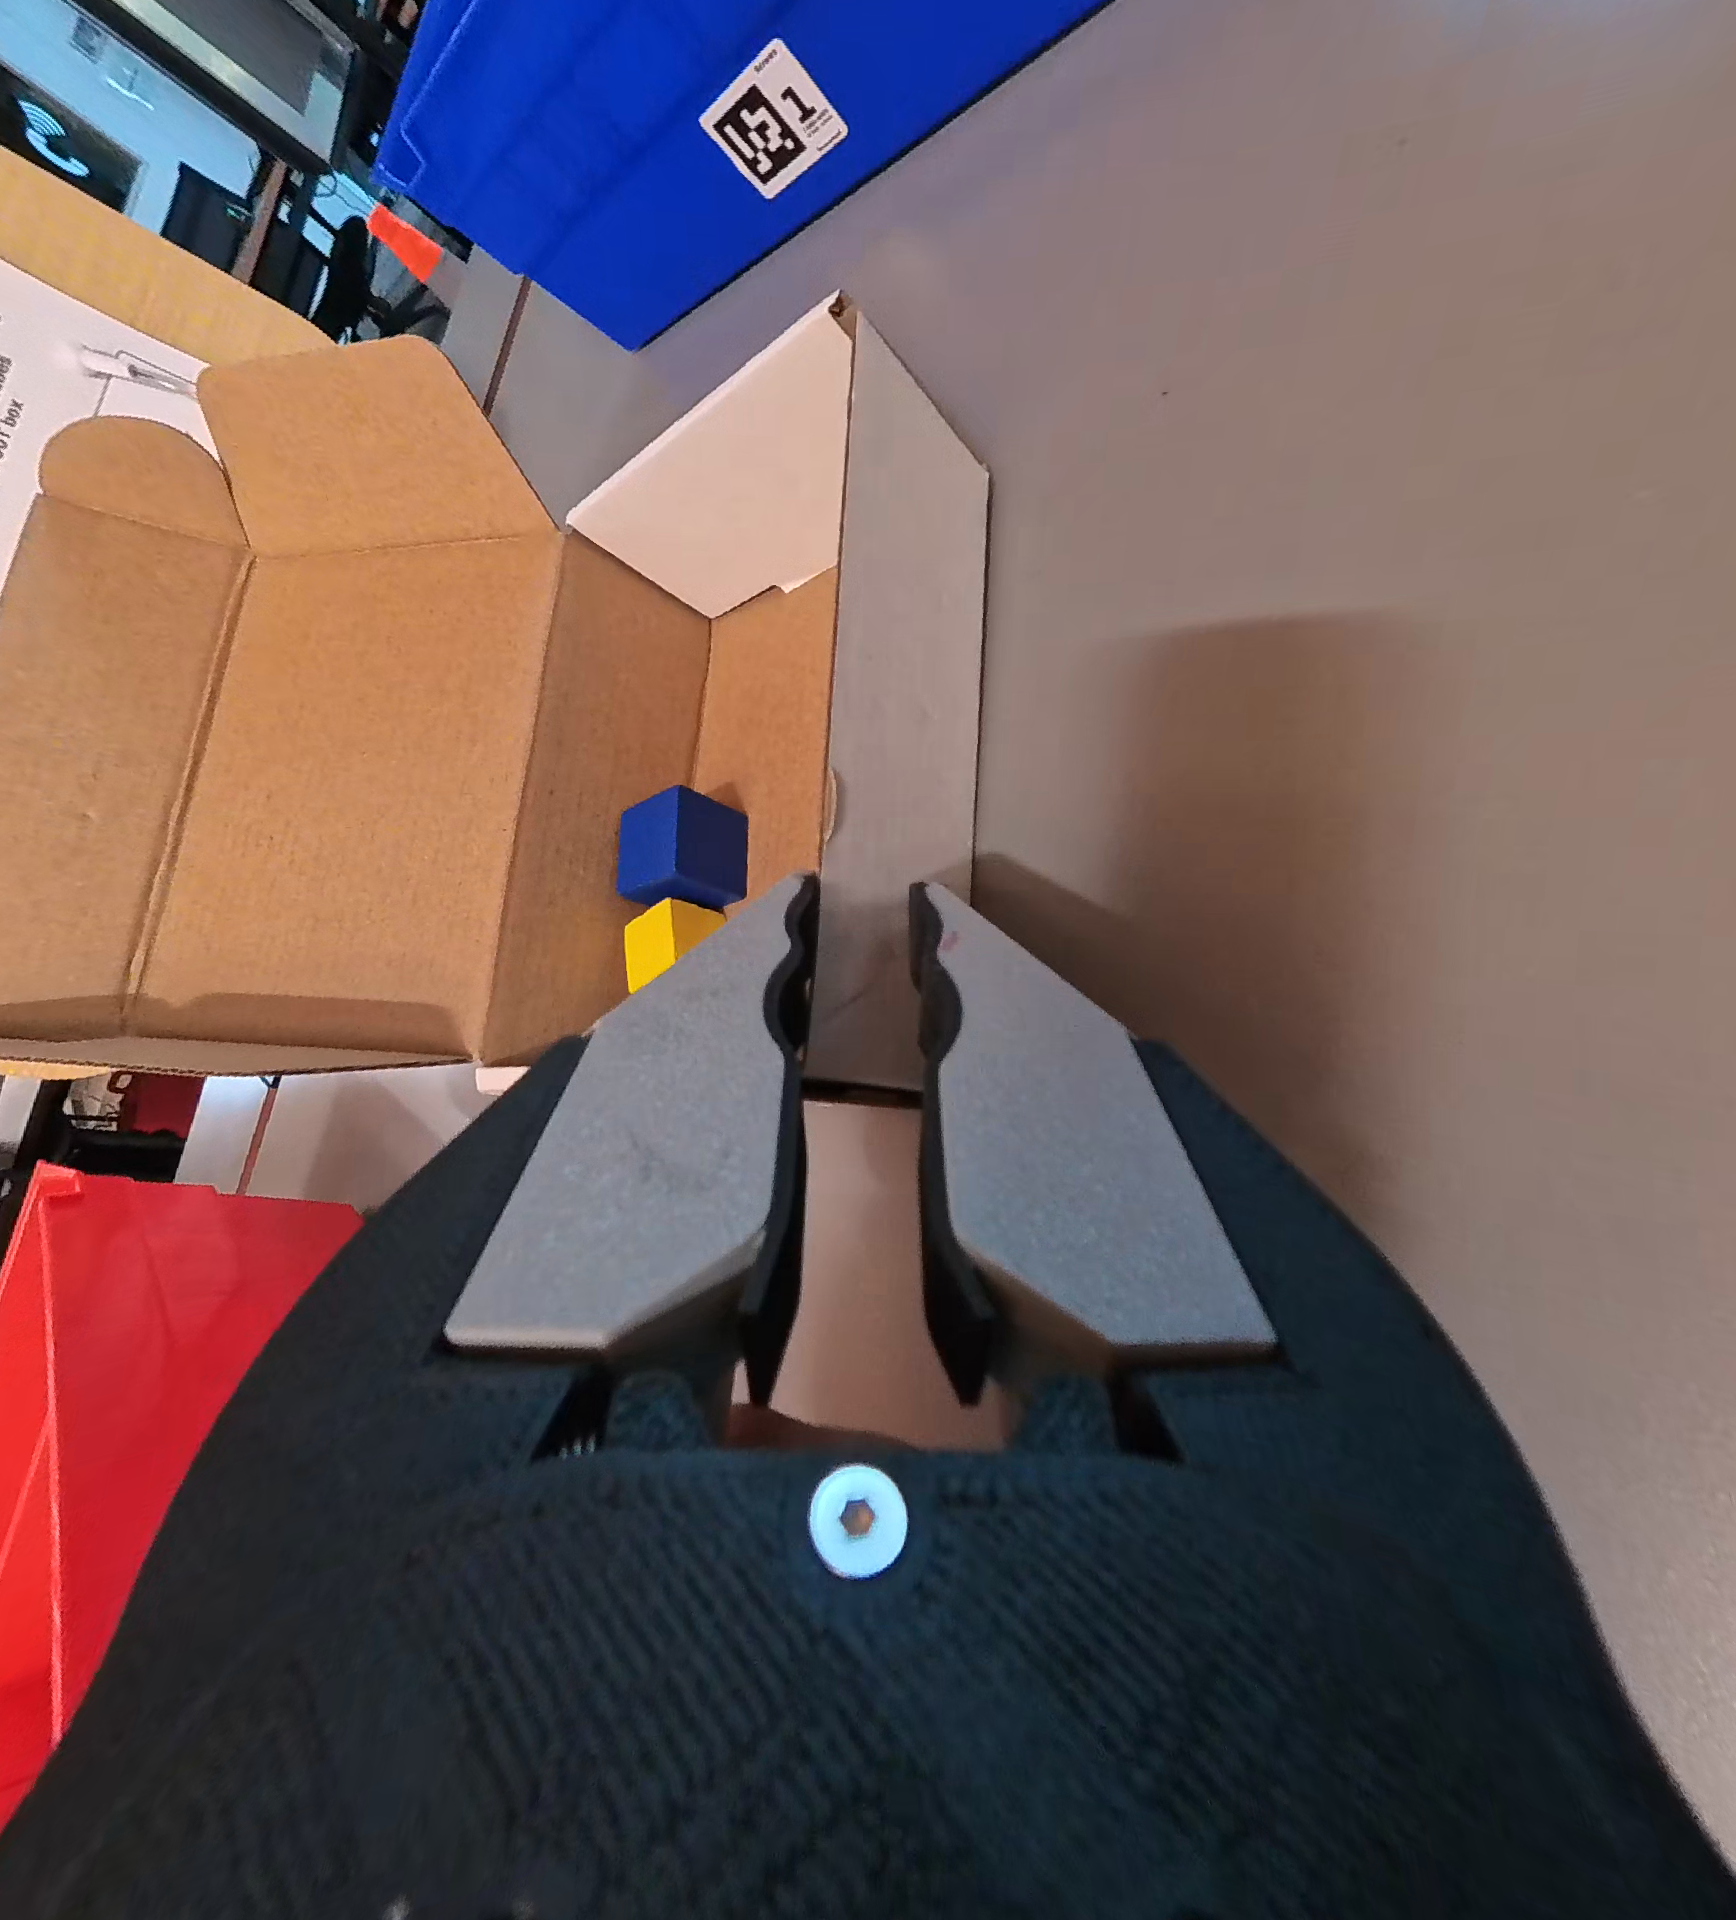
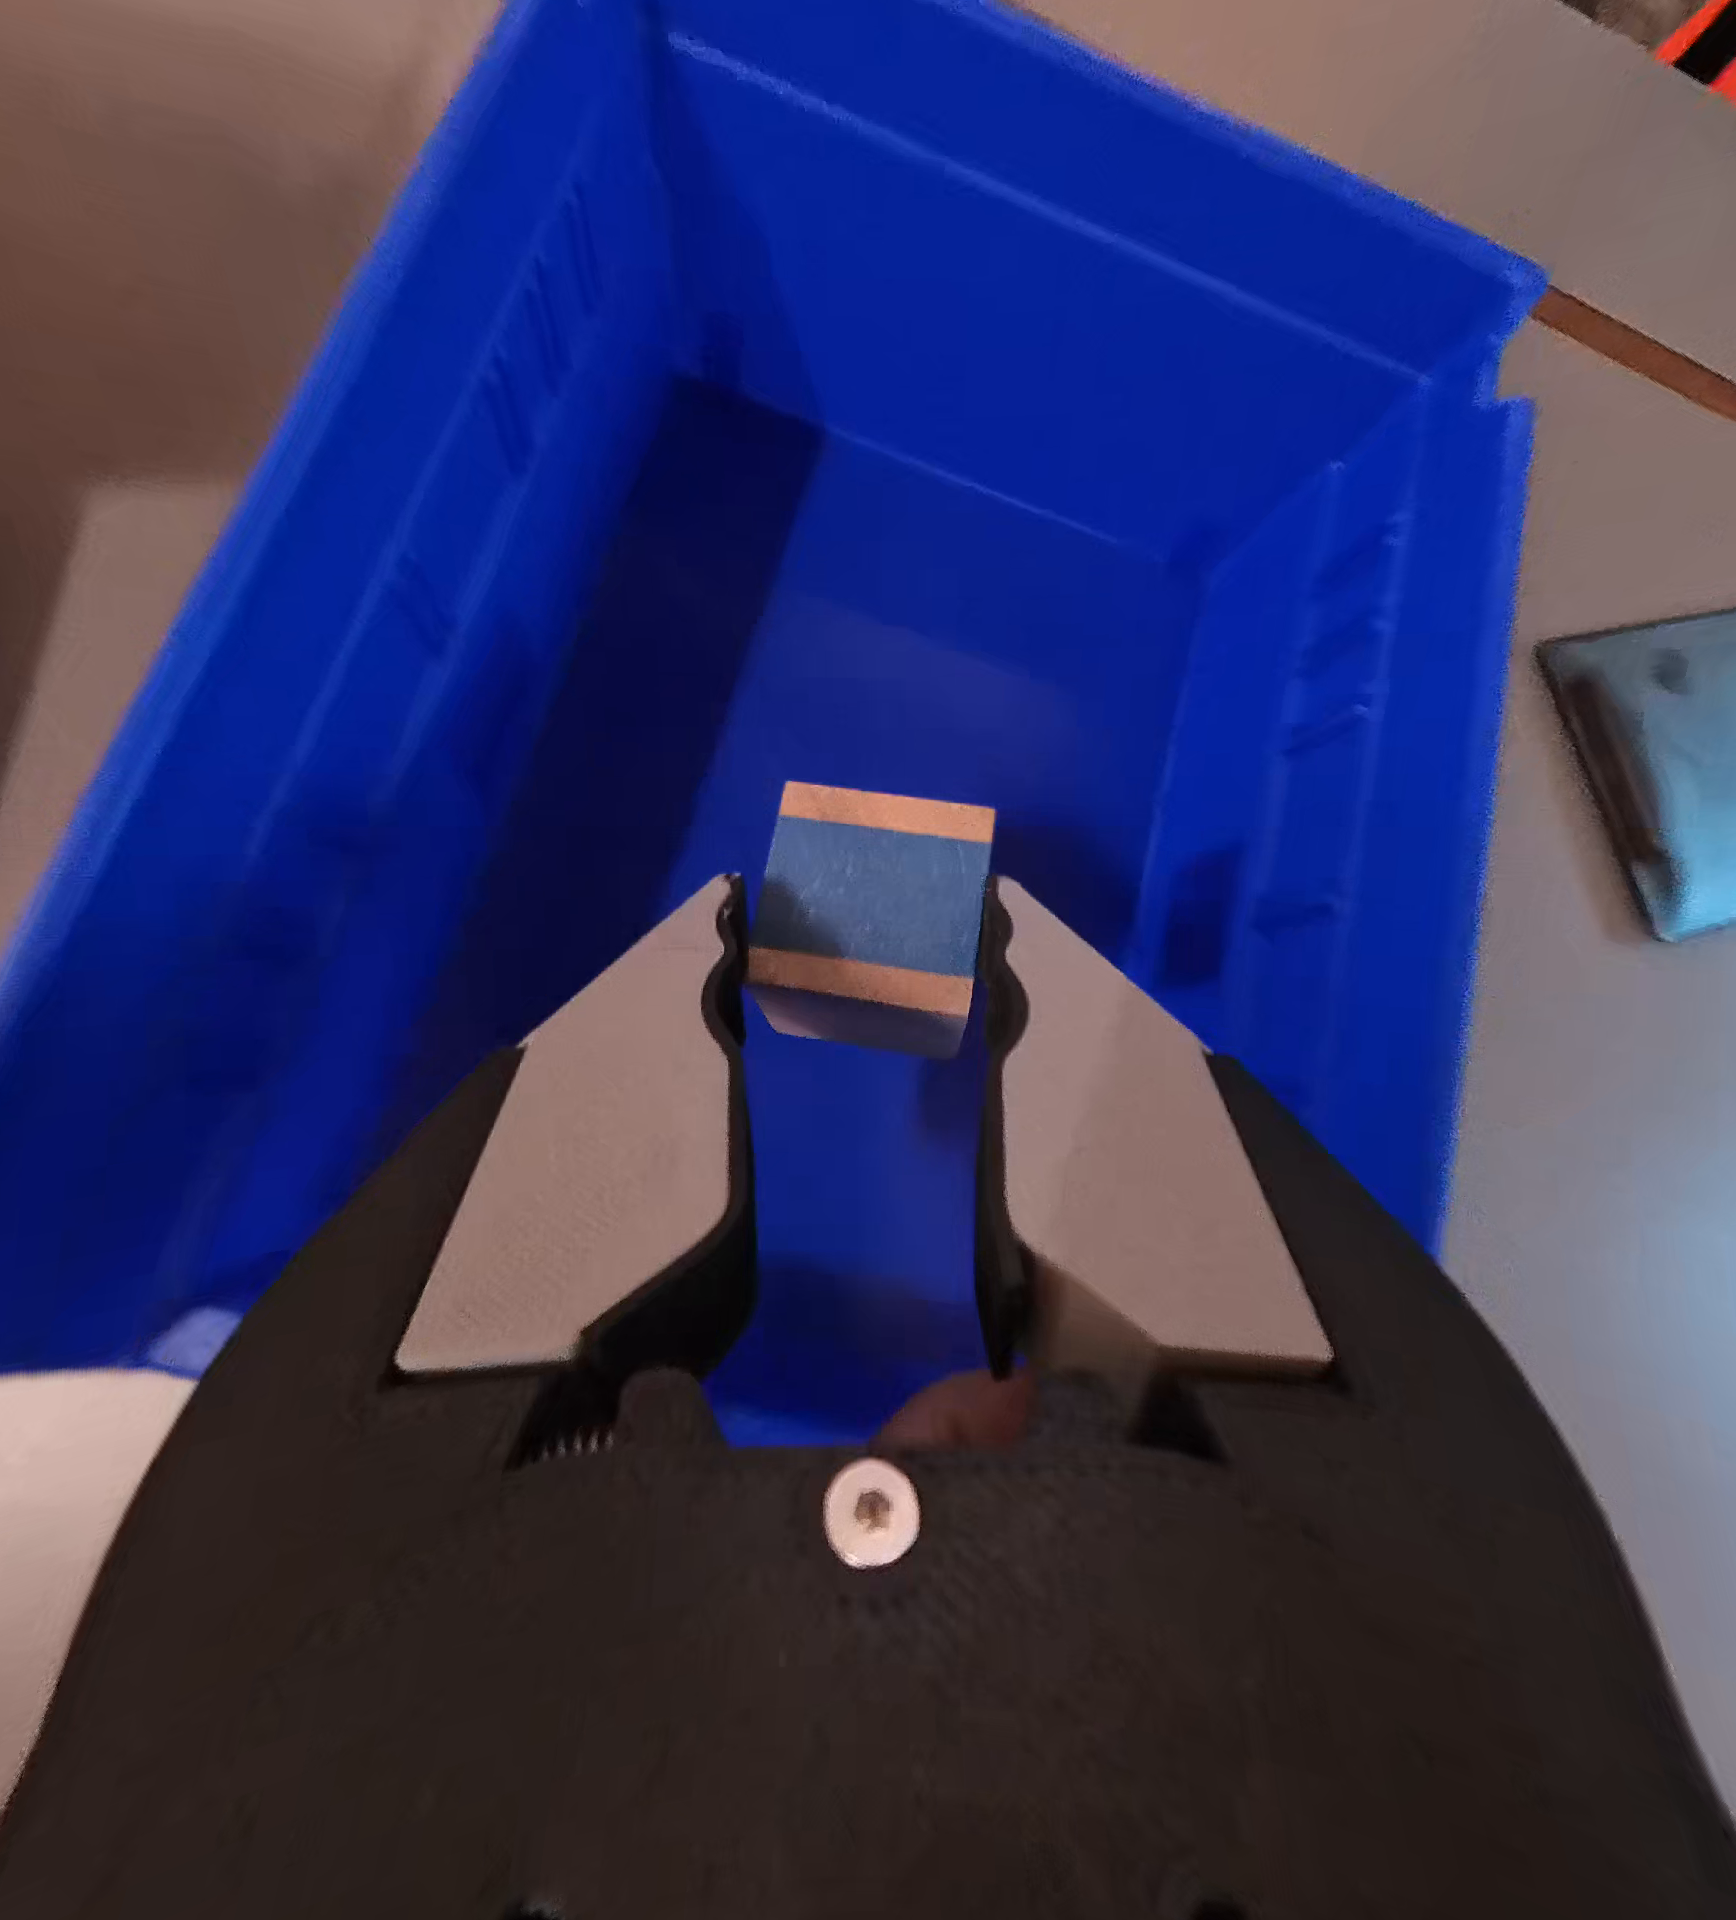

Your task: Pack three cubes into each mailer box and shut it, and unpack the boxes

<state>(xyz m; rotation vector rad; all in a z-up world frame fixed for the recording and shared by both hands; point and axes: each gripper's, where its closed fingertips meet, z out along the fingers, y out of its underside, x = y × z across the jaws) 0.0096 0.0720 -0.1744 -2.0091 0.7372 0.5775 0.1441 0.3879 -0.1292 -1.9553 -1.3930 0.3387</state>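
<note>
Blue-taped cube (image 2: pixel 874 914) sits pinched between my right tool's (image 2: pixel 862 940) tips, hanging over the blue bin (image 2: pixel 490 582), clear of its floor. My left tool (image 1: pixel 862 935) hangs slightly parted and empty against the mailer's (image 1: pixel 905 727) white wall; a blue cube (image 1: pixel 682 844) and yellow cube (image 1: pixel 661 940) lie inside. I judge the mailer lies to the right tool's left.

The blue bin (image 2: pixel 552 582) gapes open, its walls hemming the right claw (image 2: pixel 864 935) and taped cube (image 2: pixel 874 914); the mailer (image 1: pixel 376 727) lies open, lid (image 1: pixel 905 675) upright before the left claw (image 1: pixel 864 935); bare tabletop (image 1: pixel 1415 520) beyond.
</note>
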